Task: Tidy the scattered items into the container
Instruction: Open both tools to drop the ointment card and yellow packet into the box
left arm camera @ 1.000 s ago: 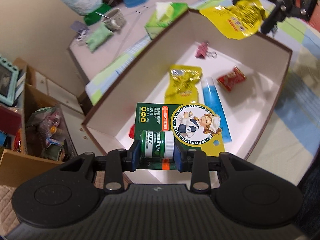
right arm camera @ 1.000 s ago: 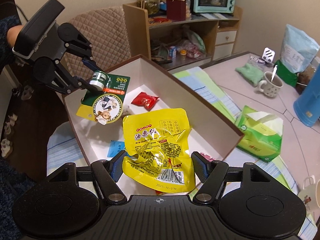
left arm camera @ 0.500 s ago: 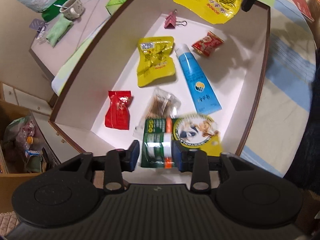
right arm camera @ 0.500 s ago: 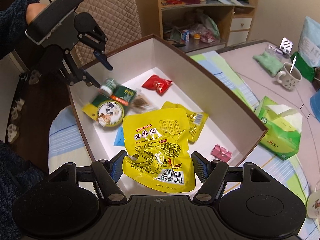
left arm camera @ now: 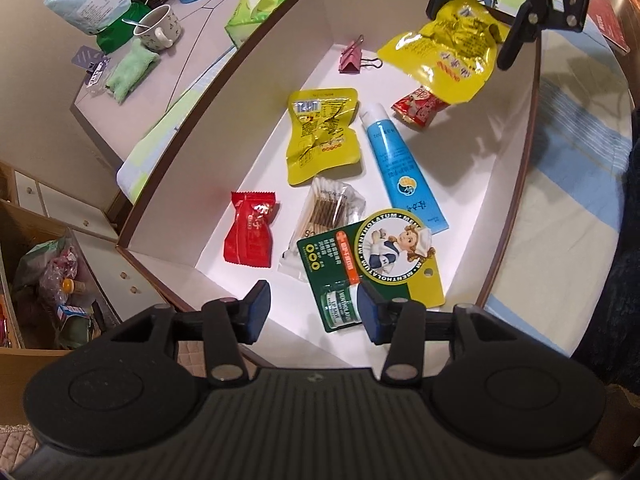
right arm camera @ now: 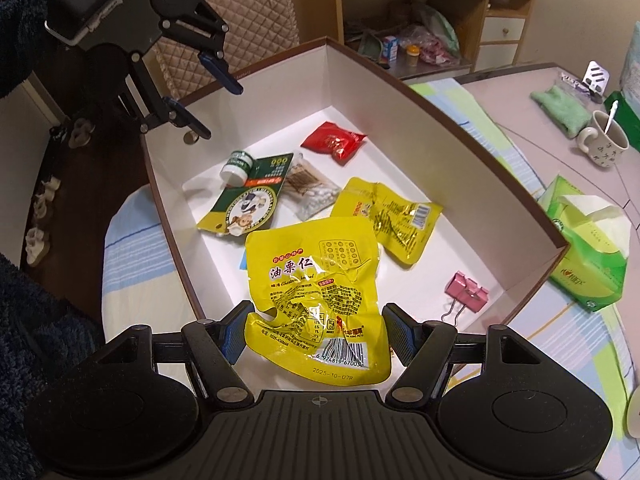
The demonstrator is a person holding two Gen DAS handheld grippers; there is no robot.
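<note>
A: Behind the box I see a wooden shelf (right arm camera: 416,20) and a quilted chair, and the desk (right arm camera: 532,92) carries a mug (right arm camera: 604,142) and a green tissue pack (right arm camera: 588,248) at about 3 o'clock in the right wrist view. Where is the task's thing now?

B: The big yellow snack pouch (right arm camera: 316,300) hangs between the two fingers of the right tool (right arm camera: 316,338), above the near end of the container (right arm camera: 440,128). The fingers stand rather far apart, one at each side edge of the pouch, and it does not fall, so I judge they hold it by the edges.

A: And the left tool (left arm camera: 310,310)?

B: It stands wide and holds nothing. The lip balm card (left arm camera: 368,264) lies flat on the container floor just under it, at 6 o'clock in the left view.

A: How will the pouch handle?

B: I think it is light and soft, with crinkled slippery foil. A hold on the side edges can slip or let it swing; the flat sealed border is a safer place than the puffed middle.

A: What else is inside?

B: A small yellow pouch (left arm camera: 322,136), a blue tube (left arm camera: 404,172), two red candies (left arm camera: 250,230), a cotton swab bag (left arm camera: 330,210), and a pink binder clip (left arm camera: 354,58) at 12 o'clock.
</note>
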